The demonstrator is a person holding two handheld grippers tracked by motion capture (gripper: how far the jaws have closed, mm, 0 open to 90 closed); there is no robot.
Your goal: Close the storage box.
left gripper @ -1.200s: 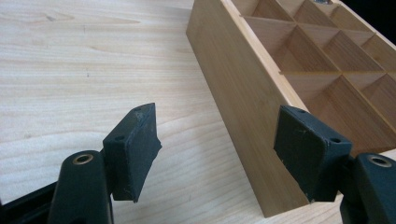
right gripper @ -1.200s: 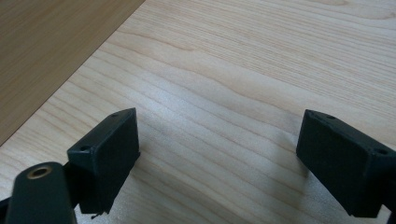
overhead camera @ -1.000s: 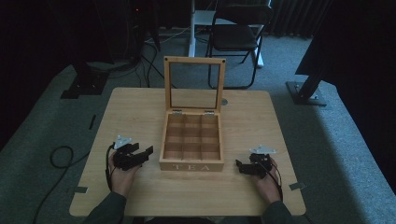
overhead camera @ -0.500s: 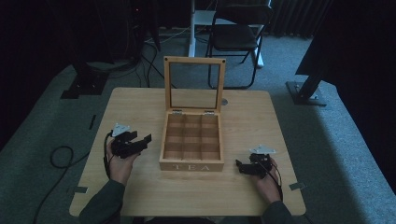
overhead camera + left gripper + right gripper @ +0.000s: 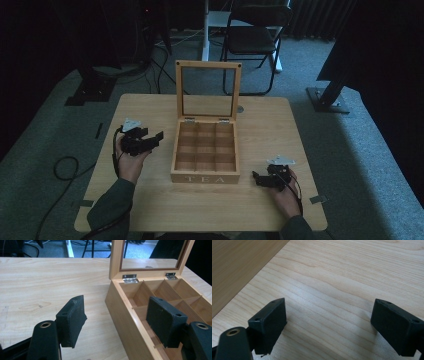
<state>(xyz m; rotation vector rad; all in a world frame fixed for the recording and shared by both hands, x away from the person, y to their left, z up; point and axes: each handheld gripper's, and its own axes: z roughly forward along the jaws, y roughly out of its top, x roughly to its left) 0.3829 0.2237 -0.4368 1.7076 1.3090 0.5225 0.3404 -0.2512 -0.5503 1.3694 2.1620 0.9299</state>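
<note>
The wooden box [image 5: 205,150] reads "TEA" on its front wall.

tea box [image 5: 205,160]: smooth varnished wood, metal hinges | table [image 5: 280,130]: matt pale wood

Wooden tea box [image 5: 205,152], glass lid upright, compartments empty, table centre.

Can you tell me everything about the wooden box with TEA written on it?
The tea box looks like pale, smooth wood, with the letters TEA on its front wall. Its lid, a wooden frame around a see-through pane, stands upright, held by two small metal hinges at the back. Inside, thin wooden dividers make nine square compartments, three by three; those that show look empty. It sits flat in the middle of the wooden table. The left gripper is close beside its left wall, not touching it.
</note>
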